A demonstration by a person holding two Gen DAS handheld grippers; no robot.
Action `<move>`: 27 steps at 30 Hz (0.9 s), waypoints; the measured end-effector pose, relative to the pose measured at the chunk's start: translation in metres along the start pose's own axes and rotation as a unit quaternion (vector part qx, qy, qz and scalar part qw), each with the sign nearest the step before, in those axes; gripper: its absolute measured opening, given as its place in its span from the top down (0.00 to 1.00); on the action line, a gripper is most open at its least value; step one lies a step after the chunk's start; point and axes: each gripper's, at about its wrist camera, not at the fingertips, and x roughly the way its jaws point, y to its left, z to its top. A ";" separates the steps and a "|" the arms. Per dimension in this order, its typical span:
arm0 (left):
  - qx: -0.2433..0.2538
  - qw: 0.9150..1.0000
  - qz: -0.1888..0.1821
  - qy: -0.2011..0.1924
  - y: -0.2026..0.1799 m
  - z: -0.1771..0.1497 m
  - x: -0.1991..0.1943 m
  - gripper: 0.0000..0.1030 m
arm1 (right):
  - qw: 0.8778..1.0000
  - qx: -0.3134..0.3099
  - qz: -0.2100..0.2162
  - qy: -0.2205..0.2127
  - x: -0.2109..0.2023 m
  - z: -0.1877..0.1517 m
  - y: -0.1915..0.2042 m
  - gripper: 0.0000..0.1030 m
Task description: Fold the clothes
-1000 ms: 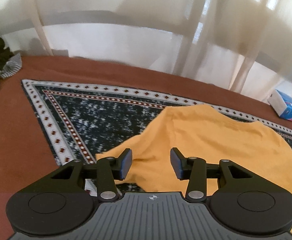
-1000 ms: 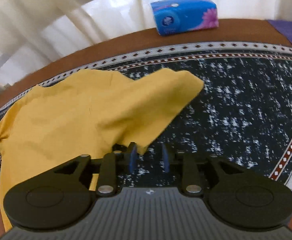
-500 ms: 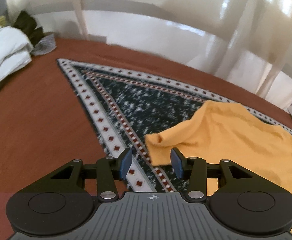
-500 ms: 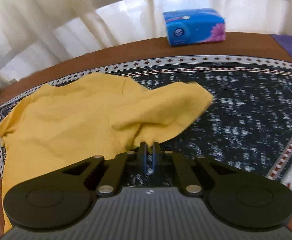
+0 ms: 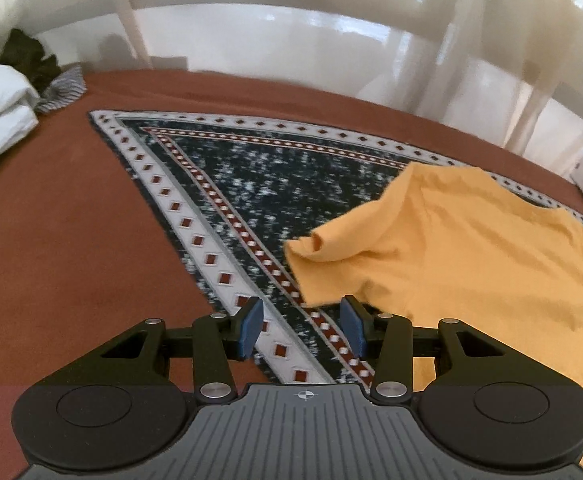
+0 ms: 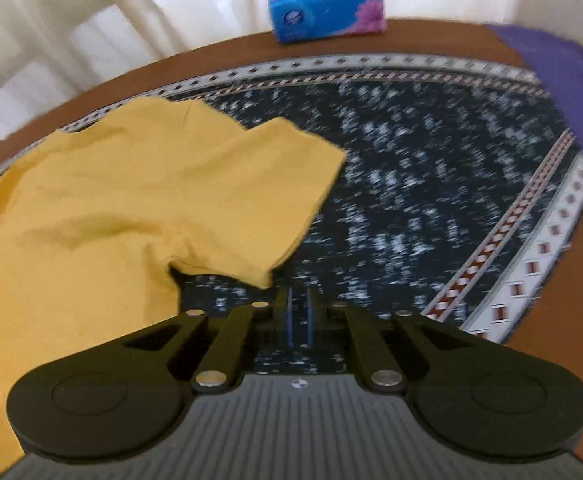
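1. The yellow T-shirt (image 5: pixel 471 248) lies spread on the patterned cloth (image 5: pixel 251 184) that covers the brown table (image 5: pixel 59 240). From the left wrist view it sits to the right of centre; from the right wrist view it fills the left half.

2. The left gripper (image 5: pixel 301 326) hangs over the cloth's white diamond border with its fingers wide apart and nothing between them. The near hem of the left sleeve (image 5: pixel 311 244) lies just ahead and slightly right.

3. The right gripper (image 6: pixel 298 316) has its blue pads drawn nearly together, a thin slit between them, holding no fabric that I can see. The right sleeve (image 6: pixel 275 200) ends just ahead and left of the tips.

4. Progress, as I judge it: early. Both sleeves lie out to the sides and I see no finished fold in the body; everything remains to do.

5. Room: open patterned cloth to the shirt's left and right, and bare brown table beyond the border.

6. Edges to mind: the blue tissue box (image 6: pixel 325 8) at the far rim, purple fabric (image 6: pixel 571 92) on the right, and piled laundry (image 5: pixel 3 108) far left.
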 end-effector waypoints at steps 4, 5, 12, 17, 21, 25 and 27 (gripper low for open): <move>-0.012 1.000 -0.009 0.009 -0.003 0.003 0.014 0.43 | 0.998 -0.040 0.016 -0.034 -0.016 0.010 0.021 0.86; -0.017 1.000 -0.009 0.009 -0.003 0.004 0.017 0.43 | 0.997 -0.053 0.034 -0.039 -0.018 0.016 0.031 0.85; -0.043 0.999 -0.031 0.007 0.000 0.006 0.025 0.43 | 0.955 -0.245 0.160 -0.046 0.000 0.072 0.173 0.59; -0.047 0.998 -0.051 0.004 0.004 0.004 0.027 0.43 | 0.878 -0.416 0.233 -0.044 0.023 0.096 0.300 0.40; -0.062 0.995 -0.073 0.000 0.011 0.004 0.028 0.43 | 0.820 -0.510 0.258 -0.029 0.040 0.094 0.376 0.40; -0.066 0.993 -0.095 -0.004 0.016 0.004 0.028 0.44 | 0.779 -0.563 0.276 0.008 0.067 0.092 0.428 0.40; -0.071 0.992 -0.104 -0.003 0.019 0.003 0.029 0.46 | 0.765 -0.576 0.285 0.036 0.082 0.091 0.443 0.40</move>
